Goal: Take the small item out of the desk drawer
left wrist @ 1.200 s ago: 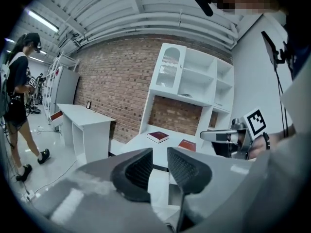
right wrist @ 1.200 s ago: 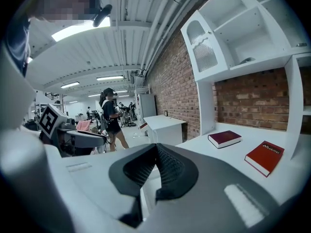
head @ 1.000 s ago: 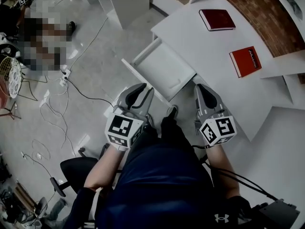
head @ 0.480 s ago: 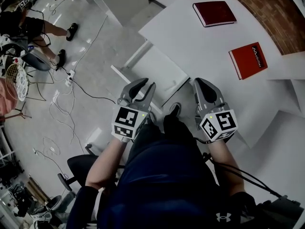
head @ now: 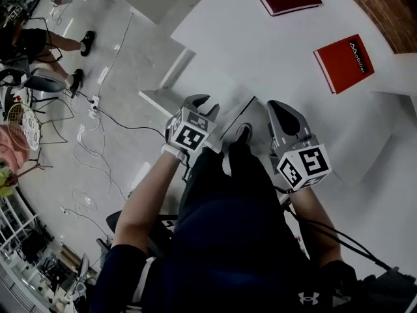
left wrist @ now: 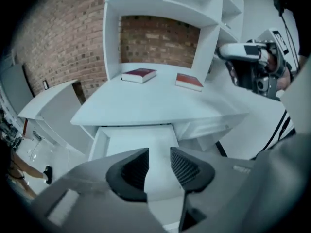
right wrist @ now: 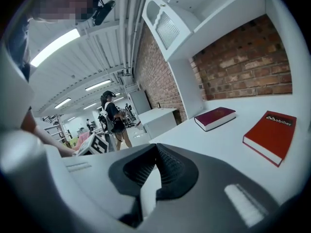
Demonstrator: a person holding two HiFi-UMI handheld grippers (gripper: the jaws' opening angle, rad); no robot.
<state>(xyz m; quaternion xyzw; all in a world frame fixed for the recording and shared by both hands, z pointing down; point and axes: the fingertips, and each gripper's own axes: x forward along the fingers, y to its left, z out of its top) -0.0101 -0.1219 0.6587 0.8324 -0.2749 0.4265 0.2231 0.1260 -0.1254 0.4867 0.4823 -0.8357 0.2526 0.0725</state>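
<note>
White all over, the drawer [left wrist: 138, 139] is pulled out from under the table [left wrist: 146, 106]. It sits just ahead of the left hand-held gripper [left wrist: 159, 165] and a bit below it. That gripper's two dark jaws stand a little apart, and nothing is between them (only the drawer's pale floor shows through the gap). I can't spot the small item on the part of the drawer that shows.

The right hand-held gripper [right wrist: 156, 168] is beside the left one, near the table's edge. Its jaws are pressed together at the tips and hold nothing.

Ahead of it on the table lie two books, well apart from each other. A bright red book [right wrist: 270, 136] is nearer to it, on its right, and a dark red book [right wrist: 215, 118] is farther off. Both books lie flat and closed.
</note>
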